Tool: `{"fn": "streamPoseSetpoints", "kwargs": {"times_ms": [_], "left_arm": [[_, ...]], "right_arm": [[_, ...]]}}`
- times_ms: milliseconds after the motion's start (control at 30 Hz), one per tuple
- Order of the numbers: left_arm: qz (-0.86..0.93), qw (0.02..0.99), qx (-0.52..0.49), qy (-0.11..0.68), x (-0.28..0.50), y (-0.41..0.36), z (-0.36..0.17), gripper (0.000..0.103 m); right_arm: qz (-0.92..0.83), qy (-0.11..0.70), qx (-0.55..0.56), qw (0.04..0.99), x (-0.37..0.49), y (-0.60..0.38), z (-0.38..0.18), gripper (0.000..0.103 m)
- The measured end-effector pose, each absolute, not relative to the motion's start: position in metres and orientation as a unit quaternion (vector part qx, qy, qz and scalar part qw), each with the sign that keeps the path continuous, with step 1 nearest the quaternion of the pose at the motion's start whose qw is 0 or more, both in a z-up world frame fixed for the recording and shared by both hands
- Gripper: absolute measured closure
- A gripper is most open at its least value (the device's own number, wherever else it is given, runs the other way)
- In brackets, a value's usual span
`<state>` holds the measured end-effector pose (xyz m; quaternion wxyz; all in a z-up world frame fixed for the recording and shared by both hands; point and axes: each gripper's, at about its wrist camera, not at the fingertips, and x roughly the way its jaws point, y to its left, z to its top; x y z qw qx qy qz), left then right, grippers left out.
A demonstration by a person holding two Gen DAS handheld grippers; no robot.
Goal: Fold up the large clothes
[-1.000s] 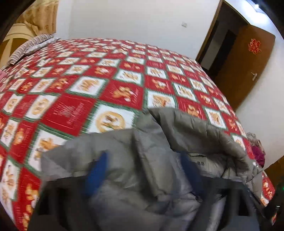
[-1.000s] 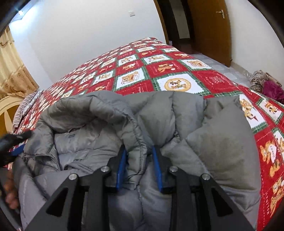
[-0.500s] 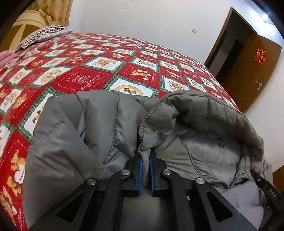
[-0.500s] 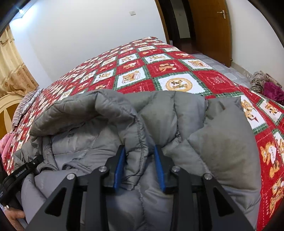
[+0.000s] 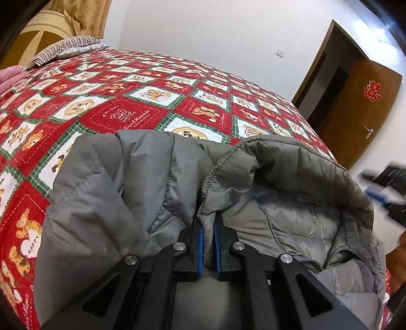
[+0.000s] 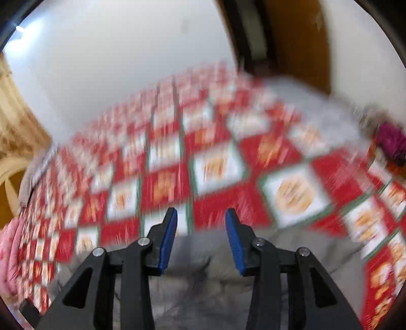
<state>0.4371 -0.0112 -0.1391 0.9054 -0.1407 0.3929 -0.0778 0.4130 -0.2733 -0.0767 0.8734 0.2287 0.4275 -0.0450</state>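
Left gripper (image 5: 208, 229): blue pads pressed together on a fold of the grey jacket (image 5: 142, 177), at the collar edge beside the shoulder. The jacket lies bunched on the near part of the quilt (image 5: 142, 111), hood lining turned upward to the right. Right gripper (image 6: 200, 220): fingers apart and opening, nothing between them; the jacket (image 6: 203, 284) lies below and behind its tips, the view blurred. In the left view this gripper (image 5: 385, 195) appears as a smear at the right edge. Beyond: a striped pillow (image 5: 63, 49), a curtain (image 5: 86, 15), a white wall (image 5: 215, 33) and a brown door (image 5: 360, 114).
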Motion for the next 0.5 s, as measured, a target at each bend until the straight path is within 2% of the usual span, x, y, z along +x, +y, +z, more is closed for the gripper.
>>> {"fn": "streamPoseSetpoints", "kwargs": {"times_ms": [67,100,233,367,500], "left_arm": [[-0.081,0.904,-0.147,0.393,0.438,-0.010,-0.139,0.094],[-0.083,0.903,-0.152,0.393,0.438,-0.008,-0.139,0.094],[-0.117,0.888,-0.209,0.392,0.439,0.004,-0.142,0.094],[-0.110,0.889,-0.224,0.383,0.421,0.016,-0.124,0.094],[-0.091,0.928,-0.149,0.330,0.386,0.017,-0.077,0.094]], "right_arm": [[-0.012,0.485,0.234,0.843,0.403,-0.263,-0.106,0.059],[-0.006,0.487,0.226,0.844,0.392,-0.260,-0.112,0.061],[-0.007,0.424,0.064,0.904,0.341,-0.231,-0.124,0.062],[-0.027,0.403,0.031,0.914,0.337,-0.223,-0.126,0.062],[-0.023,0.396,0.037,0.917,0.334,-0.228,-0.124,0.062]]}}
